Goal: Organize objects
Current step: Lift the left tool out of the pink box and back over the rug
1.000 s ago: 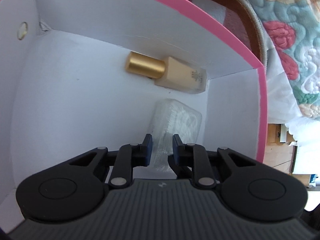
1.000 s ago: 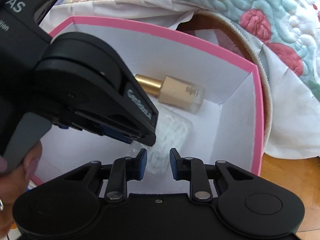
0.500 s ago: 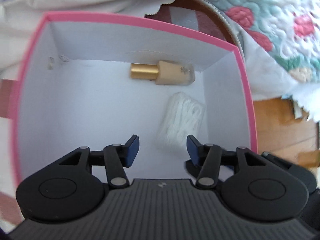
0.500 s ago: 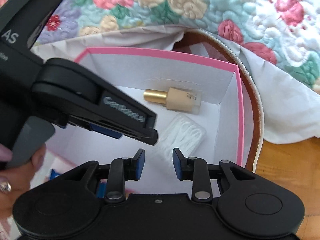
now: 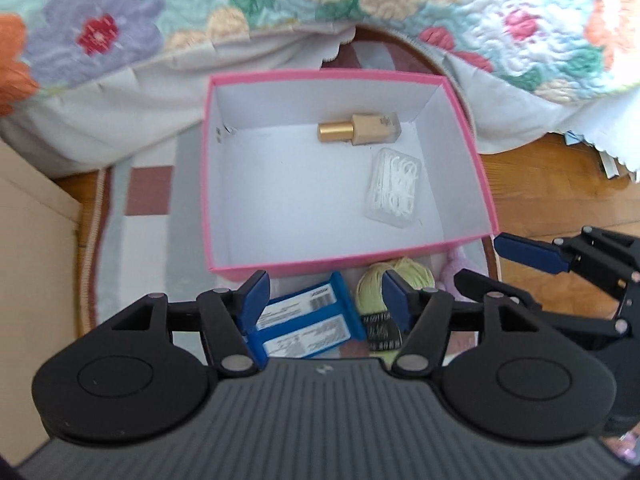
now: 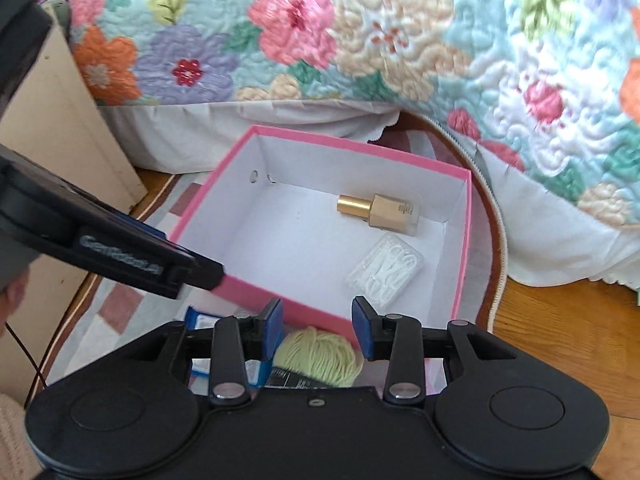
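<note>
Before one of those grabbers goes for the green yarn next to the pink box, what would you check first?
1. Right gripper open and empty: ok.
2. Left gripper open and empty: ok.
3. Yarn ball in reach, just ahead of the right fingers: ok.
4. Free floor in the pink box, beside the gold-capped bottle and clear case of floss picks: ok.
5. Blue packet clear of the yarn: not ok, it lies close alongside.
6. Yarn's loose end tucked in: cannot tell.
</note>
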The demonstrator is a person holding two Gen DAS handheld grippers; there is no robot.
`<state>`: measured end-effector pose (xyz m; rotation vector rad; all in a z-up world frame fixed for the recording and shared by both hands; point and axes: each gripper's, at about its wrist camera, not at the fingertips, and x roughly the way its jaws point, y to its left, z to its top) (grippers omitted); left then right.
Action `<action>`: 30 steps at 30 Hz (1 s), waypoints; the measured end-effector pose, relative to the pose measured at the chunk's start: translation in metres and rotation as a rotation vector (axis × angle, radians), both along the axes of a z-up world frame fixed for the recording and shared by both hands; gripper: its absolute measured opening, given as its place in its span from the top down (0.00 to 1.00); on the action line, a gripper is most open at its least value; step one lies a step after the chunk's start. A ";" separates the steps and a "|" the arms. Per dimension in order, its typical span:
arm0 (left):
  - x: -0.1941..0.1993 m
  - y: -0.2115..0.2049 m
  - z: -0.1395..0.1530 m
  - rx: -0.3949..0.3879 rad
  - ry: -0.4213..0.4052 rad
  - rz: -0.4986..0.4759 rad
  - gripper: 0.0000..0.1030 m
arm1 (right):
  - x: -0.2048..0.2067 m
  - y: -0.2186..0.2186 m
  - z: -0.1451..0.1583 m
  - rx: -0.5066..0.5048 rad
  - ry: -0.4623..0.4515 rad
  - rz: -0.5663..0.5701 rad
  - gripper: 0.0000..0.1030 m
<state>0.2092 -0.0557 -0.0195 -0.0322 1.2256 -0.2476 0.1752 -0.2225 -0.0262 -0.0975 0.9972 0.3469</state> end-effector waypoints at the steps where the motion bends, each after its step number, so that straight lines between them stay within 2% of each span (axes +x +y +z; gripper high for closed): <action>1: -0.004 0.000 0.005 0.001 -0.009 -0.001 0.39 | -0.005 0.001 0.007 -0.003 -0.003 0.009 0.58; 9: -0.057 0.008 0.053 0.034 -0.085 -0.033 0.35 | -0.049 0.011 0.059 -0.021 -0.019 0.068 0.55; 15: -0.097 0.015 0.066 0.054 -0.122 -0.060 0.33 | -0.080 0.021 0.084 -0.018 -0.021 0.104 0.53; 22: -0.138 0.027 0.073 0.040 -0.141 -0.072 0.29 | -0.115 0.025 0.105 -0.045 -0.034 0.153 0.50; 24: -0.145 0.033 0.070 0.005 -0.119 -0.056 0.28 | -0.125 0.024 0.107 -0.051 -0.038 0.165 0.49; 30: -0.165 0.039 0.050 0.029 -0.081 -0.055 0.28 | -0.148 0.020 0.104 -0.048 -0.018 0.198 0.46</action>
